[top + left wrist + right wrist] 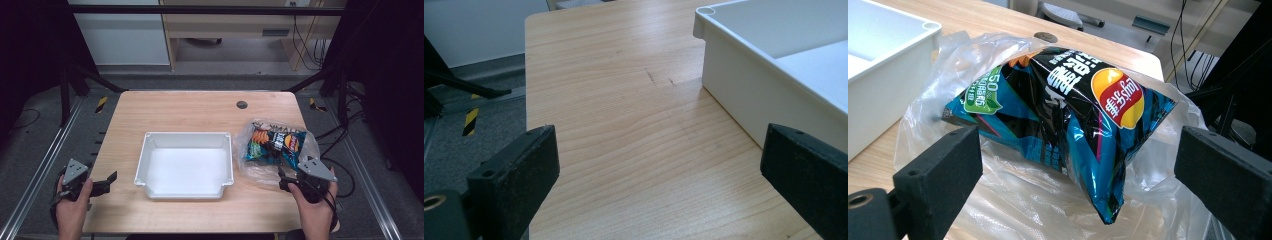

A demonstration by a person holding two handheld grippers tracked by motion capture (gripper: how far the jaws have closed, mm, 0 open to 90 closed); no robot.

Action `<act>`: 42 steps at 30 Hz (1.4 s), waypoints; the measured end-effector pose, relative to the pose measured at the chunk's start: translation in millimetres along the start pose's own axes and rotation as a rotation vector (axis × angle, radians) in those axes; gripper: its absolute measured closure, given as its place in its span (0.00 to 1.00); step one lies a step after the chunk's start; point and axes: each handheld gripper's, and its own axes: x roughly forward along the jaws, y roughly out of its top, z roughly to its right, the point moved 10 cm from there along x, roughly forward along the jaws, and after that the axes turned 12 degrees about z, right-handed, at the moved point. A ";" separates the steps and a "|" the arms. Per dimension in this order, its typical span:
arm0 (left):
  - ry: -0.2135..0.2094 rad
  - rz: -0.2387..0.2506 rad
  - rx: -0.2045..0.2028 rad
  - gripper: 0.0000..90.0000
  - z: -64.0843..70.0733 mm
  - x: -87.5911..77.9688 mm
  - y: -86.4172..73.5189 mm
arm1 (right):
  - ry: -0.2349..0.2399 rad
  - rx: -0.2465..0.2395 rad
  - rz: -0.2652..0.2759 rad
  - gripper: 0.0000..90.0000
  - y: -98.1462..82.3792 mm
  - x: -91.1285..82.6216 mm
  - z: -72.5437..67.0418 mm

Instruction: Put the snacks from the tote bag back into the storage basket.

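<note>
1. Leftmost, at the lower left of the high view, the left gripper [107, 184] sits in a person's hand at the left edge of the light wooden table [190, 107]; in its own view the left gripper [659, 165] has its jaws standing wide apart with bare wood between them, clamped on nothing.
2. Next, in the middle of the high view lies the white rectangular plastic tray [143, 160]. Its side wall fills the upper right of the left gripper view [734, 75], running down to just beside the right-hand jaw; whether they touch cannot be told.
3. Right of the tray, at centre right of the high view, the blue-and-black crisp packet with a red and yellow logo [272, 145] lies inside a crumpled clear plastic bag [250, 172] on the table.
4. Further right, at the lower right of the high view, the right gripper [284, 184] is held by the person's other hand just below the packet.
5. Seen in its own view, the right gripper [1078, 170] has its jaws spread wide, one at the lower left of the frame and one at the lower right. The packet's lower end reaches down into the gap between them, resting on the clear film, and neither jaw presses on it.
</note>
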 end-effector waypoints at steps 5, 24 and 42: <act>-0.004 -0.001 -0.002 0.02 1.0 1.6 -0.6 | 0.020 -0.032 -0.021 0.07 6.1 3.0 4.1; -0.006 -0.006 0.011 0.02 4.1 1.3 -1.3 | 0.184 -0.253 -0.167 0.06 31.4 11.3 8.4; -0.012 0.010 0.010 0.02 3.5 2.2 1.7 | 0.291 -0.303 -0.290 0.07 48.2 42.7 37.0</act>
